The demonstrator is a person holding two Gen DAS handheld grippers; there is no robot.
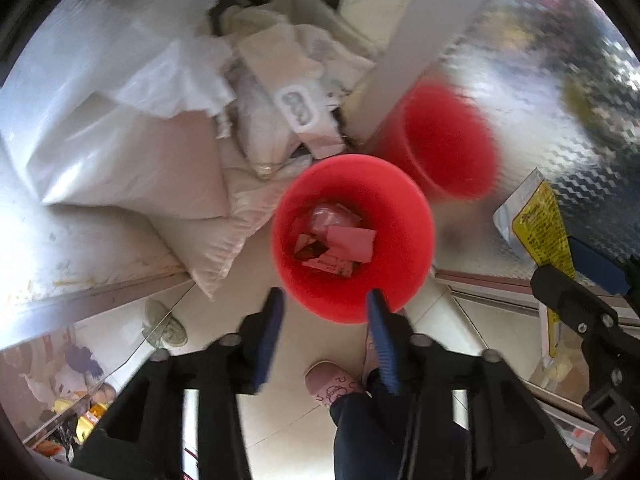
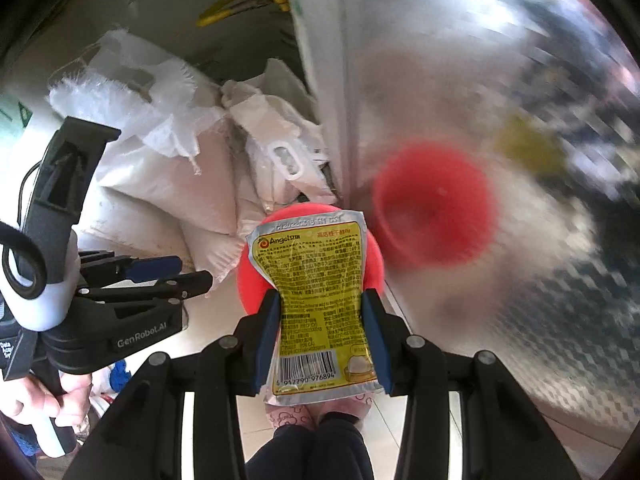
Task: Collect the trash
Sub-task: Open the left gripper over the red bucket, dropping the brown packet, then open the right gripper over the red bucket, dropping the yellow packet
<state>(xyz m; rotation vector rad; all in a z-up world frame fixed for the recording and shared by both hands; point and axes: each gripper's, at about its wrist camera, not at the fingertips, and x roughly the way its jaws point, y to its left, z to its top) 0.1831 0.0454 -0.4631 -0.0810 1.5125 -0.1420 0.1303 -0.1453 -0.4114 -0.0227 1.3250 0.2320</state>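
Left wrist view, looking straight down: left gripper (image 1: 326, 300) with blue pads parted about halfway and nothing between them, tips poised over the near rim of a red bin (image 1: 404, 208) at picture centre; inside the bin, pink and white wrappers (image 1: 340, 240) lying loose on the bottom. At 10 o'clock from the bin, piled white sacks (image 1: 132, 160); at 1 o'clock, a red reflection of the bin in a shiny metal panel (image 1: 560, 128). At 3 o'clock, right gripper (image 1: 592, 276) seen from the side, pinching a yellow packet (image 1: 536, 224). At 6 o'clock, a pink slipper (image 1: 332, 388) on pale floor tiles. Right wrist view: right gripper (image 2: 322, 300) with blue pads pressed against both sides of the yellow packet (image 2: 316, 272), barcode end nearest the camera, packet upright and covering most of the red bin (image 2: 250, 276) beneath it. At 9 o'clock, left gripper (image 2: 176, 270), jaws apart, held in a hand (image 2: 36, 396). At 11 o'clock, the white sacks (image 2: 168, 168)
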